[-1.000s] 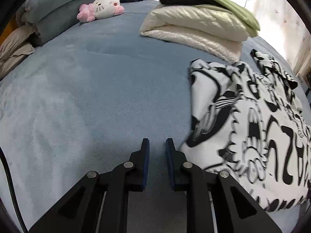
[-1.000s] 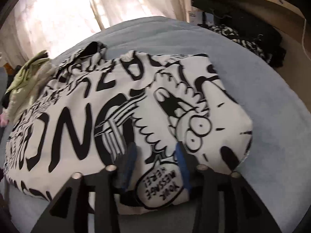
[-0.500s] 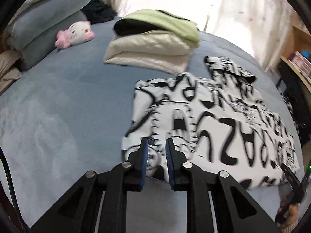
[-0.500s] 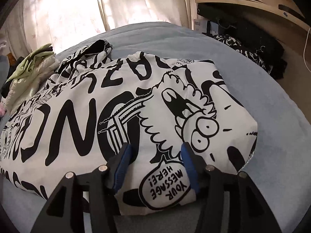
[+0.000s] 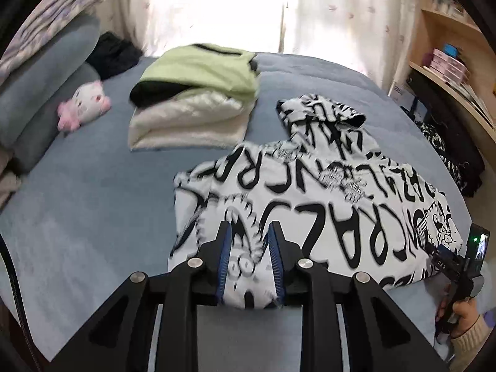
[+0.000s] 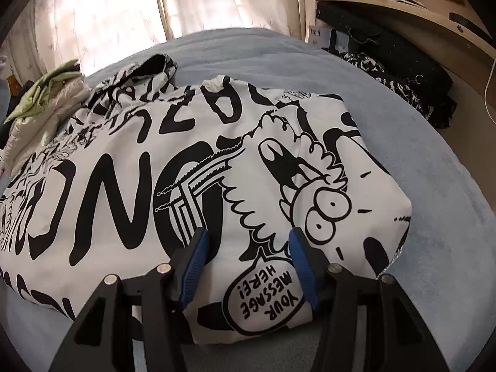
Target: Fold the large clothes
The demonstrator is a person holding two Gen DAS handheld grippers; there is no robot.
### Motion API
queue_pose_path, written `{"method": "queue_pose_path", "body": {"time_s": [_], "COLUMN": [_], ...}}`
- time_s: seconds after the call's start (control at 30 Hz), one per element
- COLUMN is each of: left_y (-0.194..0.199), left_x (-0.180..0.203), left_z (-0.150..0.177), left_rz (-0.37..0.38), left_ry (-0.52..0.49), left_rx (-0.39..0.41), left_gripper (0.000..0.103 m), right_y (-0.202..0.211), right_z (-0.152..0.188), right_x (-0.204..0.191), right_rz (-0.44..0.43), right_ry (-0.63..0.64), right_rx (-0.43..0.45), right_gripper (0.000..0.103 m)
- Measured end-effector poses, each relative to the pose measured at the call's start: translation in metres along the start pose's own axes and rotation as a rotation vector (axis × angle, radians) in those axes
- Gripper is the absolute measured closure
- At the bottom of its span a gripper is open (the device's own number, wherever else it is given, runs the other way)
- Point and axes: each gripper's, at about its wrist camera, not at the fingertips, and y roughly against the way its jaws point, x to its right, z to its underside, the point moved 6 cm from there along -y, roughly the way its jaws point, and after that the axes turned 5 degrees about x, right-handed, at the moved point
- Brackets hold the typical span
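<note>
A white hoodie with black cartoon and letter print (image 5: 310, 198) lies partly folded on the blue bed (image 5: 93, 204); it fills the right wrist view (image 6: 192, 167), hood toward the window. My left gripper (image 5: 249, 232) is open, its blue-padded fingers straddling the near left edge of the hoodie. My right gripper (image 6: 248, 238) is open wider, its fingers either side of the near right corner by the "YOUR MESSAGE HERE" bubble. The right gripper and the hand holding it also show in the left wrist view (image 5: 462, 266).
A stack of folded clothes, green on cream (image 5: 192, 93), lies behind the hoodie. A pink and white plush (image 5: 83, 105) and grey pillows (image 5: 40, 86) sit at the far left. Dark clothes (image 6: 400, 86) and wooden shelves (image 6: 403, 3) stand off the bed's right side.
My left gripper swung right from bare bed onto the hoodie's near edge and opened wider. My right gripper opened wider around the hoodie's corner.
</note>
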Motion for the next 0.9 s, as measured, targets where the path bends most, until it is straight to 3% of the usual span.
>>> {"method": "queue_pose_path", "body": {"time_s": [0.17,0.27,0.4,0.57,0.67,0.9], "left_y": [-0.014,-0.033,-0.07,-0.144,-0.193,-0.31], "left_x": [0.026,0.046,0.064,0.089,0.104,0.12], "left_z": [-0.04,-0.068,-0.104,-0.149,-0.168,-0.181], "left_rz": [0.025,0.043,0.075,0.107,0.1,0.05], "left_ry": [-0.098,-0.153,-0.168,-0.154,-0.149,-0.096], "left_rx": [0.007,0.008,-0.024,-0.115,-0.152,-0.232], "left_gripper": [0.066,0.066,0.064,0.064,0.064,0.064], "right_y": [-0.006,-0.007,0.004,-0.003,-0.026,-0.123], "right_z": [-0.012,-0.027,-0.08,-0.163,-0.211,-0.271], "right_x": [-0.003,-0.009,-0.025,-0.055,-0.076,-0.12], "right_rz": [0.036,0.047,0.009,-0.135,-0.206,-0.301], "right_ry": [0.022,0.066,0.122,0.06,0.013,-0.113], "right_rx": [-0.148,-0.235,-0.174,-0.101,-0.083,-0.16], "right_gripper": [0.049,0.049,0.049,0.043,0.031,0.03]}}
